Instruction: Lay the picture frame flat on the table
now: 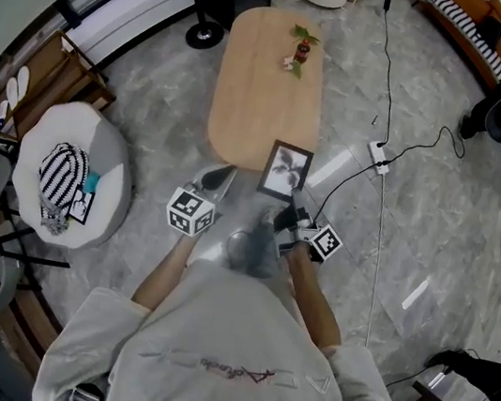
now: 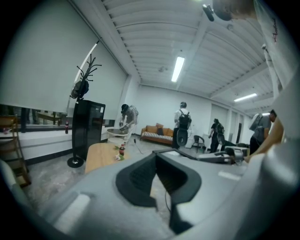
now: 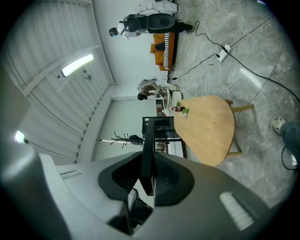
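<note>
Fingers (image 3: 171,180) of the right gripper (image 3: 148,161) are pinched down to a narrow gap on the picture frame (image 3: 146,145). The frame shows edge-on between the two pads, with its dark border running straight out past the fingertips. The grip looks to be on one side border near a lower corner, with the rest of the frame standing free beyond the fingers. Left gripper (image 1: 219,178): its fingers are a little apart with nothing between them, only floor showing through the gap. It sits just beside the frame's other side and does not touch it. From the head view the frame is upright or slightly tilted, picture face toward the person, over the near end of the desk (image 1: 261,82), which stretches away ahead of both sets of fingertips. Whether the frame's lower edge touches the desk cannot be told. A small bottle with green sprigs (image 1: 300,51) stands at the far end, well beyond the fingers. Handling estimate: stiff, flat and light, so weight is no concern. Held by one border, though, it will tend to swing about the pads. The front is probably glazed, which would make it slippery and breakable, so hold it by the border only, never the face. The empty left fingers could take the opposite border to steady it. Lowering one edge first should avoid a slap onto the wood.
</note>
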Available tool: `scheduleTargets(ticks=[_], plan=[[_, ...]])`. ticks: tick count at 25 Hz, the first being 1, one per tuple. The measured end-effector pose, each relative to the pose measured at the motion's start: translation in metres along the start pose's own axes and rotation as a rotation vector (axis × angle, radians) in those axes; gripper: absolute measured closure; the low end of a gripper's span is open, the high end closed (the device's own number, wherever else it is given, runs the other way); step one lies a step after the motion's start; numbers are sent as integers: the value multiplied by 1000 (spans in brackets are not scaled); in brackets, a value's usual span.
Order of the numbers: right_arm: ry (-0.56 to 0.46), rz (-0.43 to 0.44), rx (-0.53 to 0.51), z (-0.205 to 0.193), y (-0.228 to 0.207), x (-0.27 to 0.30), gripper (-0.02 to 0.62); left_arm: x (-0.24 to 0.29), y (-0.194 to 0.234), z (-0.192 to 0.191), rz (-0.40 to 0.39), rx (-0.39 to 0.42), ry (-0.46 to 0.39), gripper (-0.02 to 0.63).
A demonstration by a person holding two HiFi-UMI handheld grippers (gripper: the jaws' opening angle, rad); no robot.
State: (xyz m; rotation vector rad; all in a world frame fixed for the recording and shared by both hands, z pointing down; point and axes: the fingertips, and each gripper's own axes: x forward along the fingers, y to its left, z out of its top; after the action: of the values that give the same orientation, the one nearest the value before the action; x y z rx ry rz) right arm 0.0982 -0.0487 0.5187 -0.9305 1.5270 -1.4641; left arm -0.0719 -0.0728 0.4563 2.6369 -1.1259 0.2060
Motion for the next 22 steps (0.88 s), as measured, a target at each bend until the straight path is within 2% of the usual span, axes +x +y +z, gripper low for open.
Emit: scheduleTargets(ticks=[16,22], plan=[[80,13,-3,105,16,113,521,132,45,74,45,13,-22,607],[129,24,1,130,12,152,522,165,64,86,87,14,-33,606]])
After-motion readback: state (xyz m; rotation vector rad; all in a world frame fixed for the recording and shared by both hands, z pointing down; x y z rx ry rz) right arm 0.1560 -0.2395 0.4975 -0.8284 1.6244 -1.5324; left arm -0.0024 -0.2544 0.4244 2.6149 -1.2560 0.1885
